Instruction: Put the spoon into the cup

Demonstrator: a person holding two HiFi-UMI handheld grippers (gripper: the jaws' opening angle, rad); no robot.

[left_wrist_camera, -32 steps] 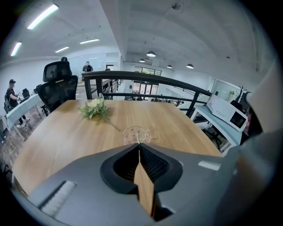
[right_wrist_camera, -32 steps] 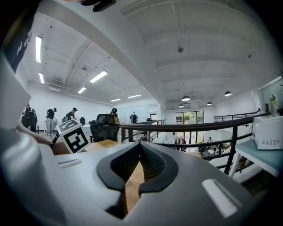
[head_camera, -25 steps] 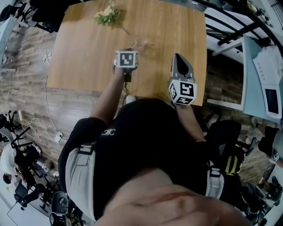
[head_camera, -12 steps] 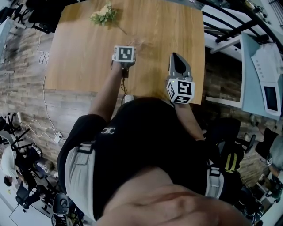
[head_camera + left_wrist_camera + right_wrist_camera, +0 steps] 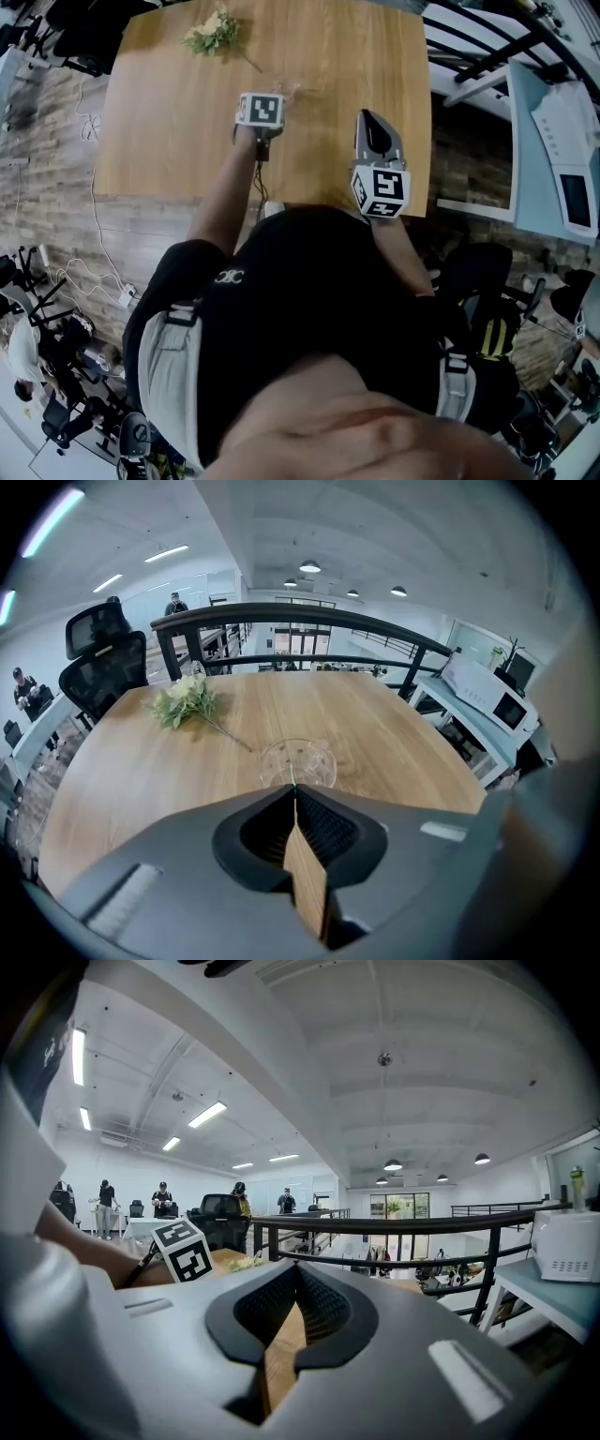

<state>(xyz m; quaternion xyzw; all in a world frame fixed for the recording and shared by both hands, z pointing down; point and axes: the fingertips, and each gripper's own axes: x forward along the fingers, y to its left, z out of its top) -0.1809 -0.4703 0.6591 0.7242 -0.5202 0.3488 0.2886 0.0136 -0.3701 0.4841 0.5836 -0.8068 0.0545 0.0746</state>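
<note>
A clear glass cup [image 5: 309, 759] stands on the wooden table [image 5: 131, 771], just beyond my left gripper [image 5: 292, 787]. The left jaws are shut, and a thin pale sliver, the spoon [image 5: 292, 772] seen edge-on, sticks out of the tips over the cup's rim. In the head view the left gripper [image 5: 266, 99] sits beside the cup [image 5: 292, 91] at mid-table. My right gripper [image 5: 368, 118] hovers near the table's right front, apart from the cup. Its jaws [image 5: 298, 1266] are shut with nothing between them, and it points out over the room.
A sprig of pale flowers [image 5: 211, 30] lies at the table's far left, its stem running toward the cup. A black railing [image 5: 300, 621] and office chairs [image 5: 98, 667] stand beyond the table. A pale desk with a white appliance [image 5: 562, 159] is to the right.
The left gripper has edged a little farther across the table toward the cup. The right gripper has kept its place, and the head camera has shifted slightly.
</note>
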